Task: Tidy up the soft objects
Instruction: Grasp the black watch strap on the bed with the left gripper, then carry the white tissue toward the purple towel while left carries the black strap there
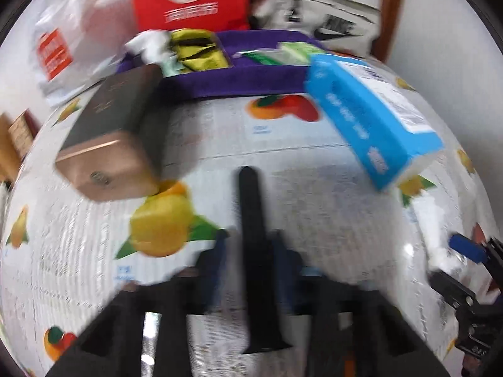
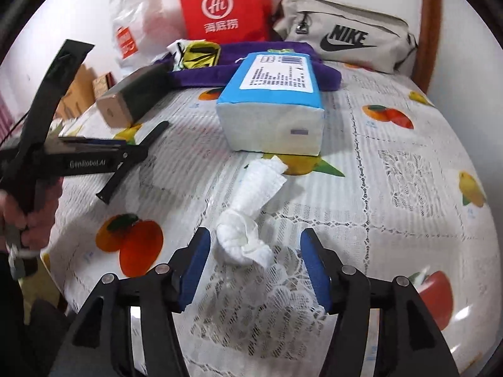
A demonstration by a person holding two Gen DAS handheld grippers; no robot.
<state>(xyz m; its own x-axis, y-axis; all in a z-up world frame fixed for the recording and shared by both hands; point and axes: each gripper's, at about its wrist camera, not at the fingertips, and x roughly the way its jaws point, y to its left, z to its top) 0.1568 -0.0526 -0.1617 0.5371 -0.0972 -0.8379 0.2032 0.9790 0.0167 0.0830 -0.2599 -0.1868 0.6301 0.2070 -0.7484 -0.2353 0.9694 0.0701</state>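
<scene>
Table [image 2: 393,169]: covered with white lace-pattern plastic cloth printed with oranges and lemons.

Red paper bag with white round logo [image 2: 224,3]: upright at far edge, against wall. Beside it on the left, translucent white plastic bag with orange label [image 2: 132,31].

Grey zipped fabric pouch with black sports logo [image 2: 345,36]: lying at far right.

Purple fabric tray [image 2: 201,75]: in front of red bag, divided into compartments; crumpled yellow-green foil packet [image 2: 201,51] in a left compartment.

Blue-and-white soft pack of tissues [image 2: 273,103]: lying flat near tray, long axis running from tray toward camera, white end face turned to camera, printed label uppermost.

Dark rectangular box with copper-coloured end [image 2: 132,97]: lying to left of pack, copper end facing camera.

Twisted white paper tissue [image 2: 248,216]: lying on cloth just in front of pack, well apart from tray. Long axis running from near-left to far-right; knotted, bunched end nearest, looser flared end pointing toward pack, close beside it.

Right gripper [image 2: 254,267]: jaws apart, blue pads either side of bunched end, no contact seen.

Left gripper [image 1: 250,188]: jaws together, nothing between; picture blurred. Gloveless hand [image 2: 34,213] seen gripping its handle.
</scene>
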